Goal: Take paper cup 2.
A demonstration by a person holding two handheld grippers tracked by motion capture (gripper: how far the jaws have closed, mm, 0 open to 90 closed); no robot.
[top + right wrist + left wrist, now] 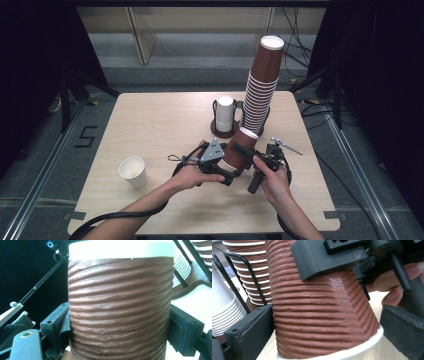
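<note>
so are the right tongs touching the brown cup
Touching. In the right gripper view both jaws of the right tongs press flat against the ribbed sides of the brown cup, with no gap on either side.

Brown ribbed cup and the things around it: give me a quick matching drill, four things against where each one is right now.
Things:
1. brown ribbed cup
2. white cup
3. tall stack of brown cups
4. stack of white cups

Places:
A. alone at the table's near left
B. in the black wire holder, left slot
C. between the two grippers
D. in the black wire holder, right slot, leaning

Pairs: 1-C, 2-A, 3-D, 4-B
</note>
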